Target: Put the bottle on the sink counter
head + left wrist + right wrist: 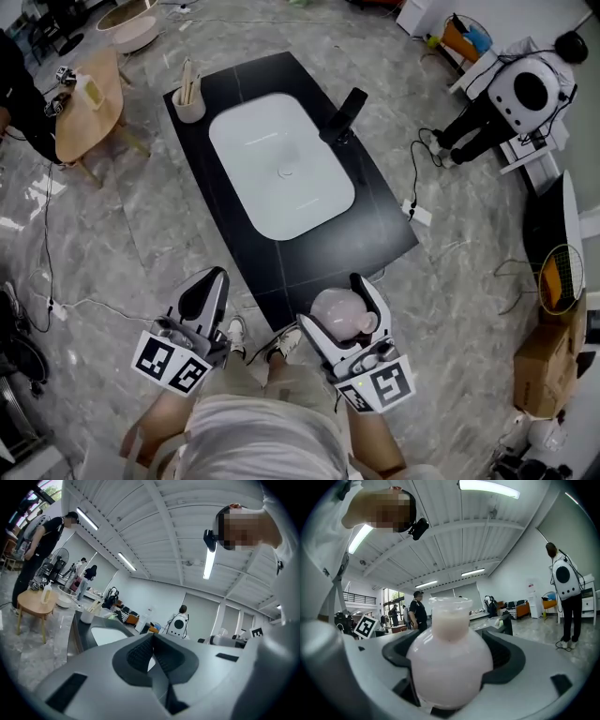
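Observation:
A round pale pink bottle (337,313) with a short neck sits between the jaws of my right gripper (339,314), which is shut on it; in the right gripper view the bottle (449,657) fills the middle, held upright. It hangs just off the near corner of the black sink counter (367,208), which holds a white basin (279,165). My left gripper (208,292) is near the counter's front edge, to the left, with its jaws closed together and nothing between them (152,656).
A black faucet (345,115) stands at the basin's right side and a cup of sticks (188,97) at the counter's far left corner. A round wooden table (89,101) stands left. A person with a white backpack (506,94) and cables lie to the right.

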Motion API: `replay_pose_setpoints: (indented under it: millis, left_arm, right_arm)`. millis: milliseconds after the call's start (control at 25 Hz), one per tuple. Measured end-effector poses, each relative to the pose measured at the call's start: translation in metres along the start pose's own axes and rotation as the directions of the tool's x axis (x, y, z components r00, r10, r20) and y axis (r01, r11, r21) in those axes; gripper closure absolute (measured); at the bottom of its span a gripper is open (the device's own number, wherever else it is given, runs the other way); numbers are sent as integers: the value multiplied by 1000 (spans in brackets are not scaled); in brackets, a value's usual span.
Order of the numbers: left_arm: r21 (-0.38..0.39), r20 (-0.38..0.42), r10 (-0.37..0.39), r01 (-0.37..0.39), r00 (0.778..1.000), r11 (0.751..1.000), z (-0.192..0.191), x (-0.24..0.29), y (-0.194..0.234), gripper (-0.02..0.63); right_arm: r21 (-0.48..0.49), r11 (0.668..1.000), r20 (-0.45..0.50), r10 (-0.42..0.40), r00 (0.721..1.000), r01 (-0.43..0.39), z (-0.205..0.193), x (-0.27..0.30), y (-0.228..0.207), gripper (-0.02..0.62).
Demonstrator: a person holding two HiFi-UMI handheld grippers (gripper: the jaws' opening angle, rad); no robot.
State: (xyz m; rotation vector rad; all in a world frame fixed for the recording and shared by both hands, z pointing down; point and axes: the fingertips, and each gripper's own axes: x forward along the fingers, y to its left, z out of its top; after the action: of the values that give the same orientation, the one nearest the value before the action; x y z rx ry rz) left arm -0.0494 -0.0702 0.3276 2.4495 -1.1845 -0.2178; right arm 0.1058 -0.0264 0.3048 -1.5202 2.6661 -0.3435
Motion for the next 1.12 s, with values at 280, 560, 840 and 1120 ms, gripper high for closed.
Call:
replay_pose_setpoints:
  millis: [280,560,840,1120]
  left_arm:
    - [-9,-31,45,-46,998,999,-34,10,28,591]
    - [-22,-54,55,-56,997,998,-67,26,50,591]
    - [-13,-72,76,-77,995,997,-91,33,73,591]
    - [-23,-85,82,-84,993,996,-106,40,83,591]
  right_arm:
    - [14,1000,-60,4,998,-3,-57,31,-25,186]
    - [15,1000,-111,2,994,0,-108,54,-41,186]
    - [6,1000,-142,10,990,-9,-149,75,-49,186]
    - [-27,999,-180,14,984,-19,-173,86,-53,186]
